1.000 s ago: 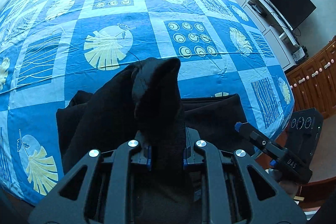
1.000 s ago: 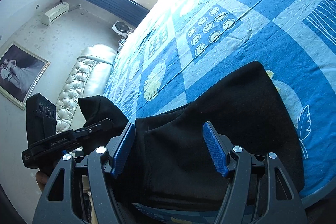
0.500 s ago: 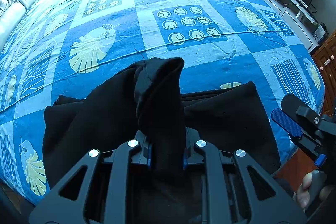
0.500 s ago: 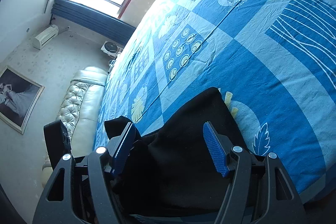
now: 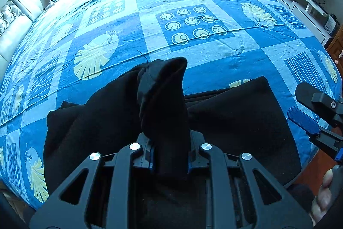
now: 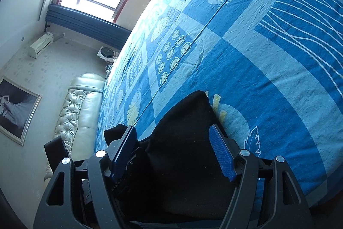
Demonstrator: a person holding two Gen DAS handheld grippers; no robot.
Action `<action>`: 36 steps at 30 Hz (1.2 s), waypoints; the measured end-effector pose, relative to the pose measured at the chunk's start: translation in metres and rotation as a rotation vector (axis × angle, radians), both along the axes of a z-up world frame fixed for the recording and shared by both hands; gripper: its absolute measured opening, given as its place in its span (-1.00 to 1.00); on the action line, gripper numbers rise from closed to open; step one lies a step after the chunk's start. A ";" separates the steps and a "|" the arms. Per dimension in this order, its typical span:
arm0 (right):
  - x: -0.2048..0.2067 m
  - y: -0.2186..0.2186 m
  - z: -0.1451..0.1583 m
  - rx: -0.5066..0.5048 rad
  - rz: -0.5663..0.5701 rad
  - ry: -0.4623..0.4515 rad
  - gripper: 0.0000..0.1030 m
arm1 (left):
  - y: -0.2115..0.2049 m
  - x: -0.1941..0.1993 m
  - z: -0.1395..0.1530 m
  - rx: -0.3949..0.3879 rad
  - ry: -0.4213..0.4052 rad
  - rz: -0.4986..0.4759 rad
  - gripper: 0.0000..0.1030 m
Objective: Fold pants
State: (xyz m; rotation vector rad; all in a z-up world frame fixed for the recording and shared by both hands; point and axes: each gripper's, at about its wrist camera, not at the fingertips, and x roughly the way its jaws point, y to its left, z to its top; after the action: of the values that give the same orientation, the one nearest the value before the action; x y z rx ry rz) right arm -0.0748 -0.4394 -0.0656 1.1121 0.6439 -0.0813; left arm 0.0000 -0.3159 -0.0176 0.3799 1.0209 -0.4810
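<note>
Pants [image 5: 235, 121], black and of a thick, soft knit by the look of them, lie in a low heap at the near edge of the bed [image 5: 214, 57], on its blue patterned sheet. They should handle as a limp, fairly light thing: no stiffness to hold a shape, so any part lifted will droop and drag the layers under it. The cloth looks matte and a little fuzzy, which I judge gives the ribbed pads good purchase with small risk of slipping.

The left hand-held gripper [image 5: 169, 156] is closed on a bunched fold of the pants; that fold stands up between its fingers in a rounded peak, with a loose thread at the top. The right hand-held gripper [image 6: 173, 156] has its jaws spread wide and holds nothing; it hovers over the right part of the garment, near a squared corner that lies flat on the sheet.

That flat corner, or the straight edge running from it, seems the best place to take hold, since a pinch at a hem or corner keeps the layers aligned, while a grab in the middle only makes another bunch. In the left wrist view the garment spreads to both sides of the raised fold, with creased overlapping layers on the right and a lumpier mass on the left. Which end is the waistband cannot be told.
</note>
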 end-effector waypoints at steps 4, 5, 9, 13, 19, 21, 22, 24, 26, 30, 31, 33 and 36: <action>-0.001 -0.002 -0.005 0.011 -0.038 0.016 0.61 | 0.000 0.000 0.000 0.002 -0.007 -0.006 -0.59; -0.002 -0.003 -0.006 0.013 -0.044 0.020 0.64 | -0.001 -0.001 0.000 0.002 -0.008 -0.008 -0.58; -0.005 -0.008 -0.013 0.021 -0.089 0.059 0.70 | -0.002 -0.002 0.000 0.003 -0.020 -0.014 -0.55; -0.009 -0.012 -0.017 0.023 -0.108 0.067 0.71 | -0.003 -0.003 0.001 0.000 -0.023 -0.018 -0.51; -0.013 -0.017 -0.015 0.011 -0.122 0.067 0.71 | -0.014 -0.017 0.013 -0.011 -0.072 -0.071 -0.45; -0.015 -0.019 -0.012 0.004 -0.125 0.065 0.71 | -0.019 -0.024 0.020 -0.022 -0.087 -0.096 -0.40; -0.016 -0.020 -0.011 -0.001 -0.126 0.065 0.71 | -0.021 -0.028 0.023 -0.029 -0.092 -0.107 -0.38; -0.017 -0.022 -0.006 -0.018 -0.124 0.060 0.71 | -0.022 -0.034 0.032 -0.044 -0.109 -0.126 -0.25; -0.019 -0.023 0.000 -0.032 -0.126 0.049 0.71 | -0.015 -0.039 0.044 -0.075 -0.125 -0.135 -0.06; -0.016 -0.019 0.016 -0.044 -0.094 0.001 0.71 | 0.028 -0.040 0.076 -0.163 -0.162 -0.114 0.33; -0.014 -0.016 0.020 -0.048 -0.077 -0.011 0.71 | 0.043 -0.037 0.083 -0.187 -0.170 -0.098 0.46; -0.006 -0.005 0.027 -0.043 -0.017 -0.038 0.71 | 0.079 -0.029 0.093 -0.228 -0.186 -0.062 0.60; 0.015 0.023 0.031 -0.040 0.126 -0.053 0.71 | 0.131 -0.015 0.091 -0.233 -0.185 -0.038 0.69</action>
State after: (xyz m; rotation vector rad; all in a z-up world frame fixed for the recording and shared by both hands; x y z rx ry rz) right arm -0.0600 -0.4163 -0.0349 1.0300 0.6603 0.0431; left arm -0.0147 -0.1852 0.0732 0.2305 0.7703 -0.5819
